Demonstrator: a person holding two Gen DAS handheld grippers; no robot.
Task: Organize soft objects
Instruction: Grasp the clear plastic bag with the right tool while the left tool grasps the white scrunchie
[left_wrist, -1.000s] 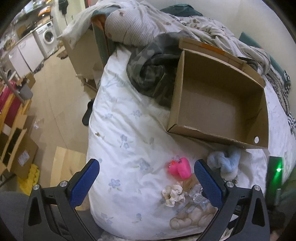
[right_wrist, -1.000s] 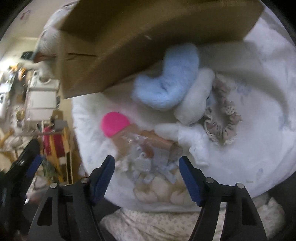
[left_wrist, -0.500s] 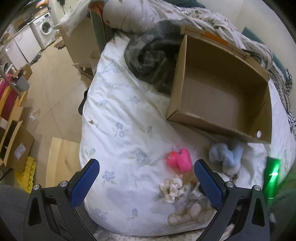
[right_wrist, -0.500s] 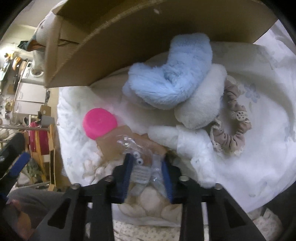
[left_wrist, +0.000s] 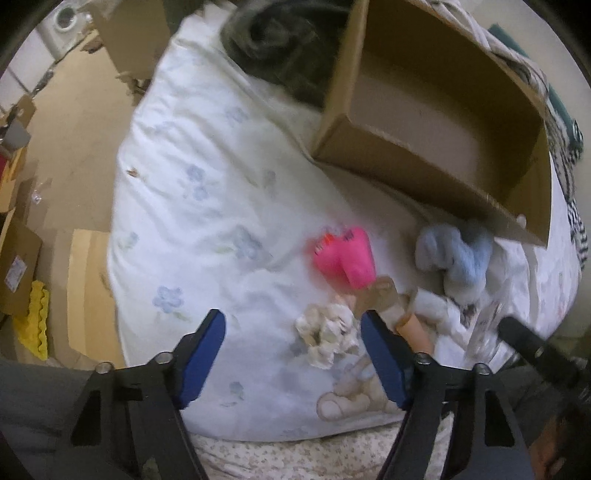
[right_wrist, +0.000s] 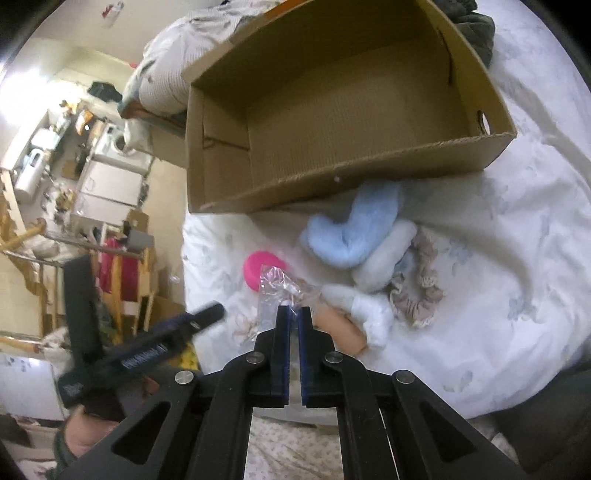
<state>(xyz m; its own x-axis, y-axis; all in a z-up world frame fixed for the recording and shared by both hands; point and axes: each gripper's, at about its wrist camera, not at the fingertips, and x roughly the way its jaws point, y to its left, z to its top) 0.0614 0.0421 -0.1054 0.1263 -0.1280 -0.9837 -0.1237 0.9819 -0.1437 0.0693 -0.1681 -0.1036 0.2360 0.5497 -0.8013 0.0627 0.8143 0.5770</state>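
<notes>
Right wrist view: we see the right gripper (right_wrist: 294, 314) with its blue pads drawn nearly together, pinching the corner of a clear plastic bag (right_wrist: 275, 291). The crinkled bag stands up from the pinch, its long axis running away from the camera toward the cardboard box (right_wrist: 332, 110), free end leaning slightly left. The box sits open-topped on the white floral duvet (right_wrist: 498, 266), long axis running left to right, its near wall just beyond the pile of soft things.

Between box and gripper lie a light blue plush (right_wrist: 351, 232) touching a white plush (right_wrist: 384, 266), a beige lace scrunchie (right_wrist: 417, 295) just right of them, a peach-coloured soft tube (right_wrist: 341, 330) lying across to the right of the pads, and a pink plush (right_wrist: 264, 269) partly behind the bag.

Left wrist view: our left gripper (left_wrist: 291, 332) has its jaws spread wide and holds nothing, hovering over the duvet's near edge. A cream scrunchie (left_wrist: 327, 334) lies between the blue fingers (left_wrist: 384, 360), closer to the right one. The pink plush sits beyond it, the blue plush against the box's near corner. This view is motion-blurred.
</notes>
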